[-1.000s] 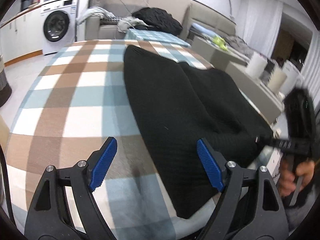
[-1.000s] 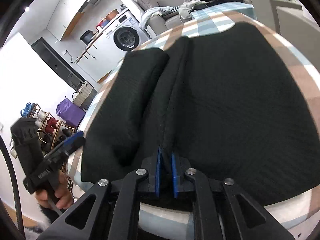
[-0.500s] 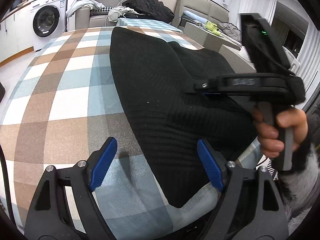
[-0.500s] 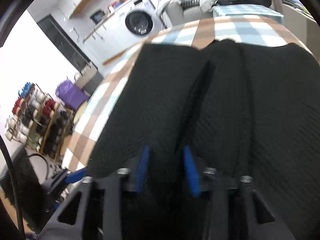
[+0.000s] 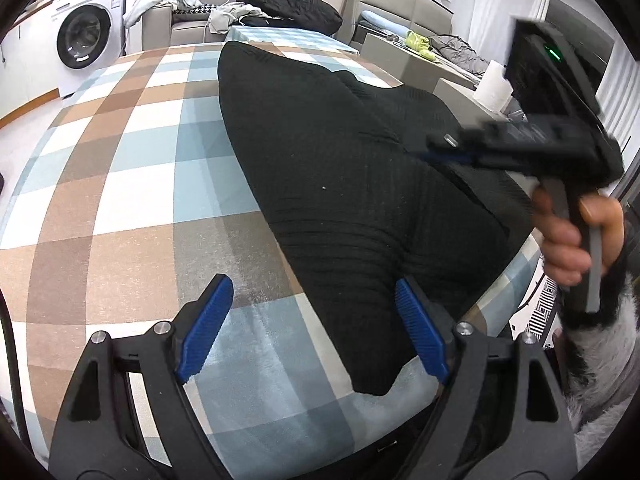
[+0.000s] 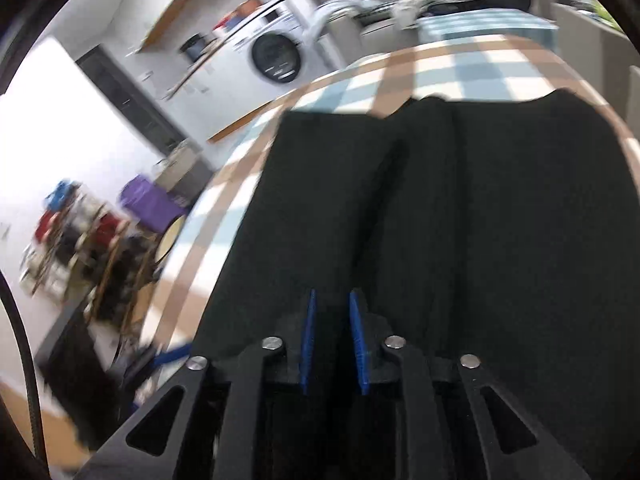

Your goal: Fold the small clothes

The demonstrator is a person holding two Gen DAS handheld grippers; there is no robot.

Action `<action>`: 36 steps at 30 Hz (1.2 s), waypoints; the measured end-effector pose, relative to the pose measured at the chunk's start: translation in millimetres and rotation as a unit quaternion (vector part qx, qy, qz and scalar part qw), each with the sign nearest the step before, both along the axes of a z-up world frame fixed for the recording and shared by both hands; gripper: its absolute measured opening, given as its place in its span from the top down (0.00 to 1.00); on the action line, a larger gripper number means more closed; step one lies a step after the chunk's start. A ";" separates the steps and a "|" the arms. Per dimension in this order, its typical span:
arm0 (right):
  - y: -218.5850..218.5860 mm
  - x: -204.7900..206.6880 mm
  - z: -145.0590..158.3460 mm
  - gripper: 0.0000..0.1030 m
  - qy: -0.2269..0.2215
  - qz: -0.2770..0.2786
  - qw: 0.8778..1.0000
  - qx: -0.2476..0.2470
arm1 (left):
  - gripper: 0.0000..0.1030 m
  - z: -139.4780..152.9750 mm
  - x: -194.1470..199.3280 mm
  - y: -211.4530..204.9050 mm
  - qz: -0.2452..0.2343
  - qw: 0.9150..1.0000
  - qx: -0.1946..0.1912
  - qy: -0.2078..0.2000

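Observation:
A black knit garment (image 5: 340, 160) lies lengthwise on the checked tablecloth (image 5: 120, 184), with a long fold ridge (image 6: 404, 184) down its middle. My left gripper (image 5: 312, 292) hangs open just above the near end; its right pad (image 5: 420, 336) is over the cloth's near corner and its left pad is over bare table. A hand (image 5: 572, 236) holds my right gripper (image 5: 440, 152) low over the garment's right side. In the blurred right wrist view that gripper (image 6: 332, 320) has a narrow gap and its jaws are opening. Black cloth (image 6: 480, 220) lies under them, and nothing is pinched.
A washing machine (image 5: 86, 36) stands at the back left. Behind the table is a sofa with a dark clothes pile (image 5: 292, 4). A paper roll (image 5: 494, 84) sits on a side surface at the right. A cluttered rack (image 6: 80, 248) and a purple bag (image 6: 148, 204) stand beyond the table's left edge.
My right gripper was shut on the garment's fold at the near edge; it has let go, its jaws have parted, and it has travelled over the cloth. The left gripper stays open.

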State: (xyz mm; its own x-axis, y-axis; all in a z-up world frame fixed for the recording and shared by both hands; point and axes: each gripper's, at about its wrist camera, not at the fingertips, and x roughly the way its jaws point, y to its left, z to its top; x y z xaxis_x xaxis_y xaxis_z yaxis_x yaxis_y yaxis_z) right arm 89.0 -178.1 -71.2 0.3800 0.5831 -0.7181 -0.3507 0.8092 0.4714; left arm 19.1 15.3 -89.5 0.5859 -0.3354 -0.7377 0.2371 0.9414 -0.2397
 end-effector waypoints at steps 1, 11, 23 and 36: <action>-2.1 -11.3 -0.1 0.60 -0.005 0.013 1.000 0.001 | 0.21 0.0 0.2 2.2 0.000 1.000 -0.004 0.001; -6.3 -78.6 -12.7 0.63 -0.042 0.116 0.992 -0.019 | 0.21 -2.1 2.9 15.5 -0.006 1.000 -0.021 0.012; -26.8 -95.8 -14.1 0.93 -0.017 0.103 0.994 -0.015 | 0.21 5.6 3.4 31.6 0.003 0.999 -0.043 0.004; -53.6 -75.6 -5.2 0.55 -0.048 -0.007 0.999 -0.009 | 0.21 5.4 3.6 9.6 -0.005 1.000 0.000 -0.010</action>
